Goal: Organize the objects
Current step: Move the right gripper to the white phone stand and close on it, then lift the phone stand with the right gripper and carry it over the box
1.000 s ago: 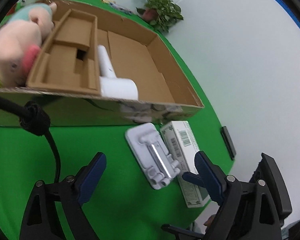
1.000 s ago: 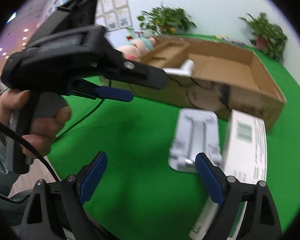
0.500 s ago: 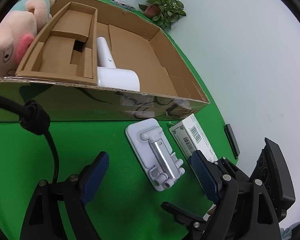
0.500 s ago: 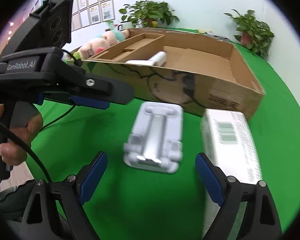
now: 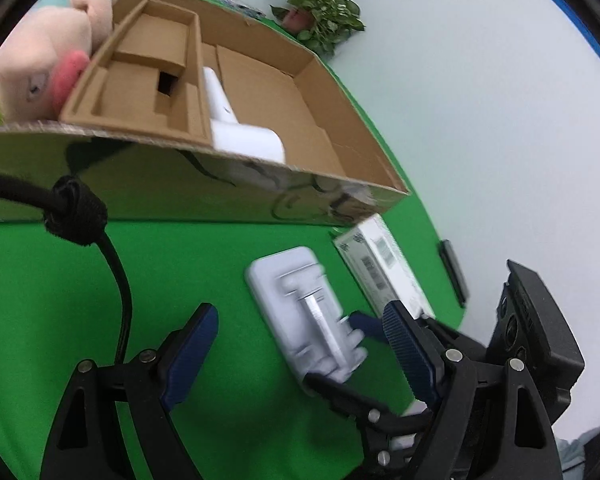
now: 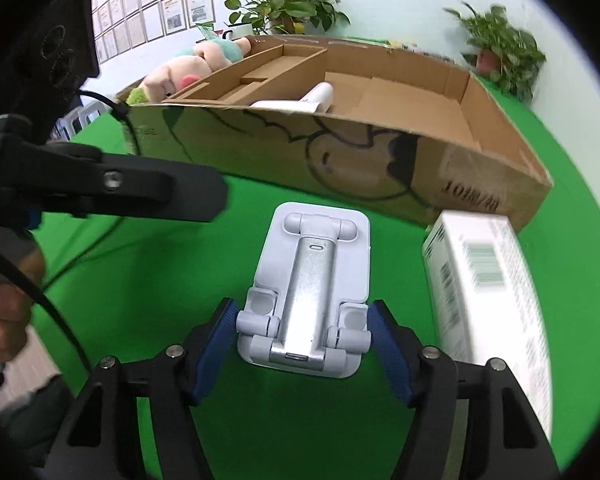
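Observation:
A white folded phone stand [image 6: 312, 284] lies flat on the green cloth in front of a cardboard box [image 6: 340, 160]. My right gripper [image 6: 302, 340] has its blue pads on both sides of the stand's near end, touching or nearly touching it. The stand also shows in the left wrist view [image 5: 304, 308], with the right gripper's fingers at its near end. My left gripper [image 5: 300, 352] is open and empty, above the cloth left of the stand. A white barcode box [image 6: 488, 280] lies right of the stand. A white hair dryer [image 5: 236, 128] lies in the cardboard box.
A pink plush toy [image 5: 40, 56] leans at the cardboard box's left end. A brown cardboard insert [image 5: 140, 76] fills the box's left part. Potted plants [image 6: 288, 4] stand behind. A black cable [image 5: 112, 256] hangs from the left gripper. A dark flat object [image 5: 454, 276] lies at the cloth's right edge.
My right gripper has moved forward and left and narrowed, so its pads now flank the phone stand's near end. The left gripper has shifted slightly; the stand looks blurred.

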Tool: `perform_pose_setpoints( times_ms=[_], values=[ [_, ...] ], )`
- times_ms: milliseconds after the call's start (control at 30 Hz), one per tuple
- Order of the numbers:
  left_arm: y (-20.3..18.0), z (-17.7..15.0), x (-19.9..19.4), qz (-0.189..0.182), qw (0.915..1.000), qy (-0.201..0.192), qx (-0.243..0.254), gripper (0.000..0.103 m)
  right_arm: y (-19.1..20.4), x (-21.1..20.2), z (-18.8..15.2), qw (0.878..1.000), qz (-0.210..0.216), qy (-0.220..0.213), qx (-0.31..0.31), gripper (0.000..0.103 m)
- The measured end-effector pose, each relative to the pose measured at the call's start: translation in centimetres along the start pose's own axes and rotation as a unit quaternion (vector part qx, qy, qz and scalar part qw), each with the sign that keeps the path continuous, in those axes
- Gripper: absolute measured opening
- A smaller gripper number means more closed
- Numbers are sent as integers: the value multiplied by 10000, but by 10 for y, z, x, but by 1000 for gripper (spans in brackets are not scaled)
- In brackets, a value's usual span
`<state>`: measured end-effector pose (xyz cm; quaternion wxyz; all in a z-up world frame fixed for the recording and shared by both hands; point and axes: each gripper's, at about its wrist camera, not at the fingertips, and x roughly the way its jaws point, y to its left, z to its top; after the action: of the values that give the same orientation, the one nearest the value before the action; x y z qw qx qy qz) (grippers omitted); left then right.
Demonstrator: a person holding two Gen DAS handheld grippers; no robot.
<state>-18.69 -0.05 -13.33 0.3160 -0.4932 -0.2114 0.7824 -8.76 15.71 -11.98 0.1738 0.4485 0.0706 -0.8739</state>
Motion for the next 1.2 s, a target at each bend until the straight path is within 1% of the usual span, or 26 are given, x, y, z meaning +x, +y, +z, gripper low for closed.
perform_pose_setpoints(
  times_ms=[67, 100, 133, 167, 233, 333, 400, 467, 567, 667, 733, 900, 1000, 1067, 1167, 1200],
  values=[
    [2, -6, 3, -170, 9998, 113, -59, 83, 6, -9, -7, 9994, 313, -14, 172, 66],
    [3, -8, 3, -219, 9996, 157, -88, 83, 9, -12, -10, 9988, 433, -31, 216, 73],
    [5, -10, 4, -269, 9993, 213, -130, 83, 13, -16, -12, 9982, 553, -65, 231, 84],
    [6, -12, 6, -322, 9990, 272, -179, 83, 17, -19, -15, 9978, 613, -136, 192, 85],
    [8, -14, 11, -429, 9980, 387, -263, 83, 26, -20, -17, 9985, 503, -229, -33, 85],
    [5, -14, 15, -559, 9972, 410, -277, 83, 34, -14, -18, 9990, 295, -206, -263, 85],
    [6, -13, 18, -613, 9967, 426, -323, 79, 33, -11, -18, 9993, 198, -196, -256, 85],
    [7, -11, 21, -560, 9969, 440, -344, 73, 32, -9, -17, 9993, 120, -262, -250, 85],
    [5, -11, 23, -544, 9970, 445, -318, 72, 30, -5, -15, 9994, 119, -238, -226, 84],
    [3, -12, 25, -549, 9969, 449, -336, 71, 29, -5, -16, 9995, 59, -195, -249, 82],
    [3, -12, 25, -544, 9969, 445, -364, 70, 30, -2, -16, 9995, -95, -161, -273, 73],
    [5, -11, 25, -414, 9975, 434, -371, 64, 31, -1, -16, 9994, -136, -174, -264, 72],
    [8, -10, 22, -361, 9976, 428, -416, 59, 31, -1, -16, 9996, -95, -162, -200, 72],
    [9, -10, 22, -321, 9977, 419, -415, 52, 28, -2, -15, 9999, -6, -146, -77, 72],
    [9, -9, 23, -256, 9981, 437, -350, 46, 16, -5, -14, 9989, 339, -119, 285, 72],
    [8, -8, 23, -216, 9983, 437, -311, 45, 13, -5, -14, 9982, 446, -112, 392, 72]
  ],
)
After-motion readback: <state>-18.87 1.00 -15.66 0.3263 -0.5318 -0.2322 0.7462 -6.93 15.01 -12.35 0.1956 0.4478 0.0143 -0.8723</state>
